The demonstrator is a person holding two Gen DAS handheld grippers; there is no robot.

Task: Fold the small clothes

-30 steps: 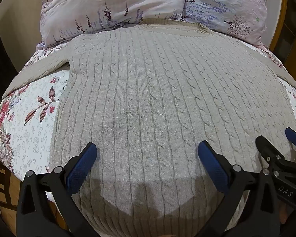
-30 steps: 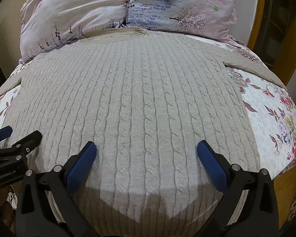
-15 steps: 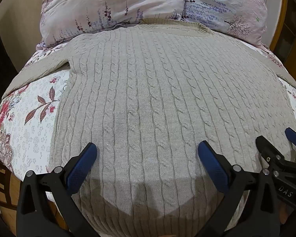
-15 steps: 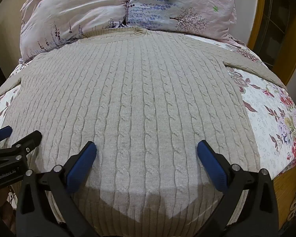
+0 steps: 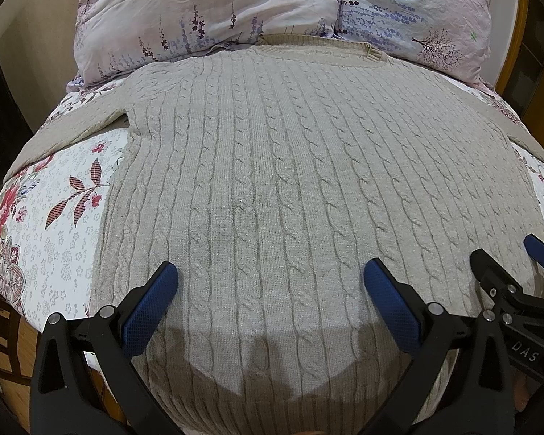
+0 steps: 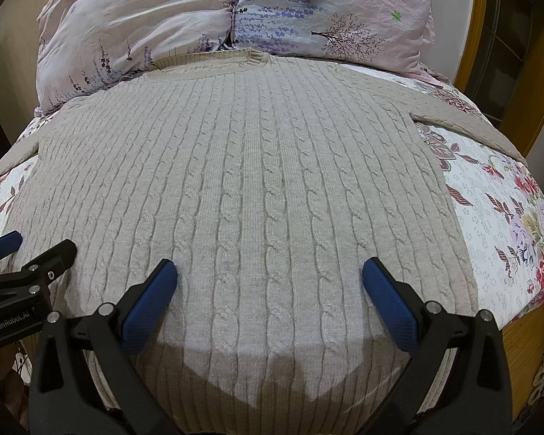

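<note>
A beige cable-knit sweater (image 5: pixel 279 166) lies flat on the bed, collar at the far end by the pillows, sleeves spread to both sides. It also fills the right wrist view (image 6: pixel 257 181). My left gripper (image 5: pixel 268 290) is open and empty, hovering over the sweater's near hem on the left half. My right gripper (image 6: pixel 268 288) is open and empty over the hem on the right half. The right gripper shows at the right edge of the left wrist view (image 5: pixel 507 282); the left gripper shows at the left edge of the right wrist view (image 6: pixel 29 257).
The bed has a floral sheet (image 5: pixel 54 210), also seen in the right wrist view (image 6: pixel 504 224). Two floral pillows (image 5: pixel 279 11) lie at the head. A wooden door frame (image 6: pixel 478 36) stands at the right. The bed's edges drop off left and right.
</note>
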